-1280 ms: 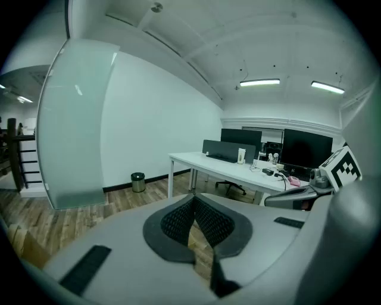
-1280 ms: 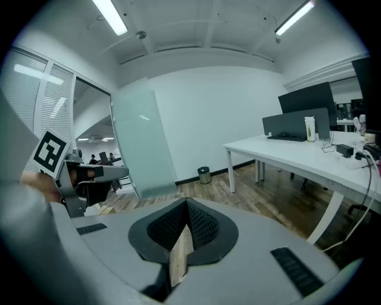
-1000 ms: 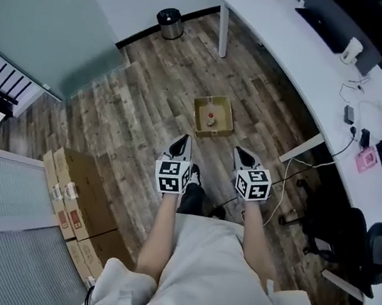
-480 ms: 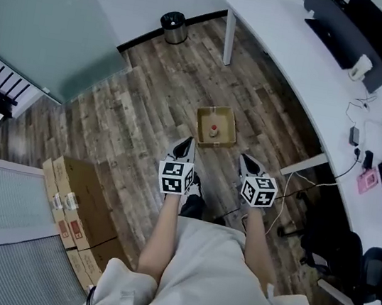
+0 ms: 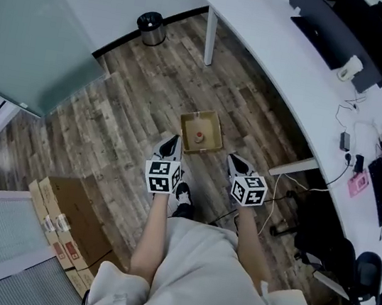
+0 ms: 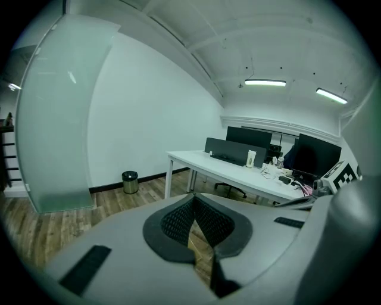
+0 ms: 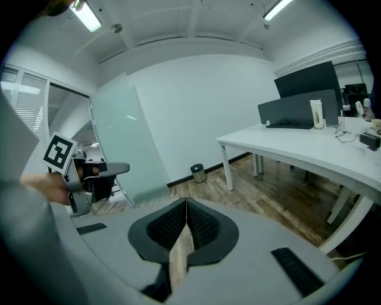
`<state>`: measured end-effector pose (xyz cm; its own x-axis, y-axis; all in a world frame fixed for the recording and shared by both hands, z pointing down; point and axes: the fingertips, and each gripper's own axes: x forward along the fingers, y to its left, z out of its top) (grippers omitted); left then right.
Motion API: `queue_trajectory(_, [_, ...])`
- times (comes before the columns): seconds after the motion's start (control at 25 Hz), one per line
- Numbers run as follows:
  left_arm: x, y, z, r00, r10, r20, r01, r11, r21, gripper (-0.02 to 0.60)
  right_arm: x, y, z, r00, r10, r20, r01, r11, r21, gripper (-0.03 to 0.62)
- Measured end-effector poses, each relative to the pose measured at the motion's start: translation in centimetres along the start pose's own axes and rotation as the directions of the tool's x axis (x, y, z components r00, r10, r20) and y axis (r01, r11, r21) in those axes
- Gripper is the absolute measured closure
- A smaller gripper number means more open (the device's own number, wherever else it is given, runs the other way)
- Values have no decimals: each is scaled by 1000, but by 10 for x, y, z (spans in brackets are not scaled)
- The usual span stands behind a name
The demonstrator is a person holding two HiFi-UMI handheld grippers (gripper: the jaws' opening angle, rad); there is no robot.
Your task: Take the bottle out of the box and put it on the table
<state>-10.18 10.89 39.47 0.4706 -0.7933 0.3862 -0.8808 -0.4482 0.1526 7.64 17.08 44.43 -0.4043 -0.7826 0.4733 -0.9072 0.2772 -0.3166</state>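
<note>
An open cardboard box (image 5: 210, 124) lies on the wooden floor, and a small bottle with a red cap (image 5: 197, 138) stands upright inside it. Just short of the box's near-left corner is my left gripper (image 5: 171, 143), shut and empty. My right gripper (image 5: 233, 161) hovers off the box's near-right side, also shut with nothing in it. In the left gripper view the left gripper (image 6: 193, 199) shows its pads meeting at the tips. The right gripper (image 7: 186, 202) looks the same in its own view. Neither gripper view shows the box or bottle.
A long white table (image 5: 286, 52) with monitors, a cup and cables runs along the right, one leg (image 5: 294, 167) close to the box. Stacked cardboard cartons (image 5: 69, 219) sit at the lower left. A black bin (image 5: 151, 28) stands by the far wall, an office chair (image 5: 339, 240) at the right.
Both grippers have moved forward across the floor towards the box, which now lies just beyond their tips. Their jaws have stayed shut.
</note>
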Motion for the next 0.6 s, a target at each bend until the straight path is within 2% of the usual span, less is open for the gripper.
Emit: queue_trajectory(0.6, [100, 79, 30, 995, -92, -28, 91, 995, -33, 566, 102, -12, 40, 996, -83, -38, 84, 996, 24, 554])
